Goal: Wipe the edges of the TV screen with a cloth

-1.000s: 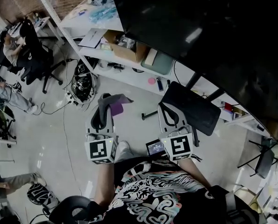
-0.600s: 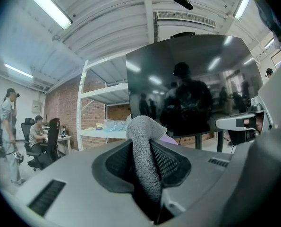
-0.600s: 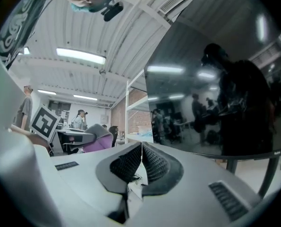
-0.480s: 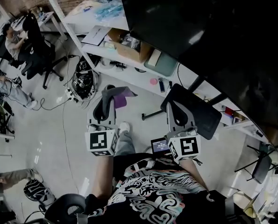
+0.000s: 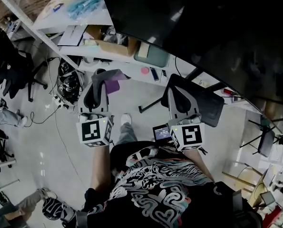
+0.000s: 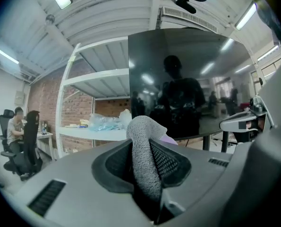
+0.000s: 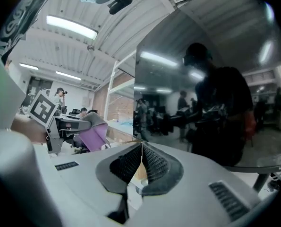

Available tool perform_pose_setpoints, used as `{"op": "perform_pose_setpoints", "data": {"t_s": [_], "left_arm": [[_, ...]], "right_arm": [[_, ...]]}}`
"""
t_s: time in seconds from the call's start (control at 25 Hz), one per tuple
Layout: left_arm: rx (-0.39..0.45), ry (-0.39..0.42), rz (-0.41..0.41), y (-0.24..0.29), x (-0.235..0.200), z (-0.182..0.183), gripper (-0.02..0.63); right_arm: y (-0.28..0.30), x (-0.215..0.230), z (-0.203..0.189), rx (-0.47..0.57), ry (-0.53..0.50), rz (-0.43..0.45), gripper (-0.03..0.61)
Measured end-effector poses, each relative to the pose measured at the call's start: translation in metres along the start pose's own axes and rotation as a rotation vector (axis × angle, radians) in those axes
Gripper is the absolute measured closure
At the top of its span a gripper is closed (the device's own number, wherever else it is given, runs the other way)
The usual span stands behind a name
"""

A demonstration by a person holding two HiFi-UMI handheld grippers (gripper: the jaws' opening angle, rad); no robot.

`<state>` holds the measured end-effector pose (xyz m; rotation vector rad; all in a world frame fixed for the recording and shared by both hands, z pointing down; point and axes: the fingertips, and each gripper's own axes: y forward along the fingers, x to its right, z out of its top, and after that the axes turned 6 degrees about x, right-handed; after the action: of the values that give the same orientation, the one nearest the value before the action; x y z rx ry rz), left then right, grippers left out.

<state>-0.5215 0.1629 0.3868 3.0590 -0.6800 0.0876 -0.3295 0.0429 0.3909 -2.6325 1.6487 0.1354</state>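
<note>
Two tools face the TV screen [image 5: 203, 23]. The left tool [image 5: 99, 76] clamps a grey cloth [image 6: 145, 160], long axis along the jaws, folded end pointing screenward. The right tool [image 7: 141, 148] has its jaws pressed together, empty.

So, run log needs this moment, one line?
left hand-held gripper shut on cloth | right hand-held gripper shut, empty | TV screen untouched
</note>
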Motion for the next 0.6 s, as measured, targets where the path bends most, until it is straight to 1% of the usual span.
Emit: {"op": "perform_pose_setpoints", "data": {"t_s": [0.2,0.32,0.6], "left_arm": [[0.003,-0.002,-0.085,0.071,-0.033,-0.009,0.515],[-0.024,0.011,-0.158,0.104,-0.042,-0.02,0.515],[-0.054,0.019,-0.272,0.164,-0.055,-0.036,0.515]], "right_arm": [[0.061,0.002,-0.011,-0.05,-0.005,-0.069,0.548],[0.086,0.003,-0.015,-0.079,0.002,-0.113,0.548],[0.132,0.01,-0.022,-0.109,0.011,-0.214,0.548]]}}
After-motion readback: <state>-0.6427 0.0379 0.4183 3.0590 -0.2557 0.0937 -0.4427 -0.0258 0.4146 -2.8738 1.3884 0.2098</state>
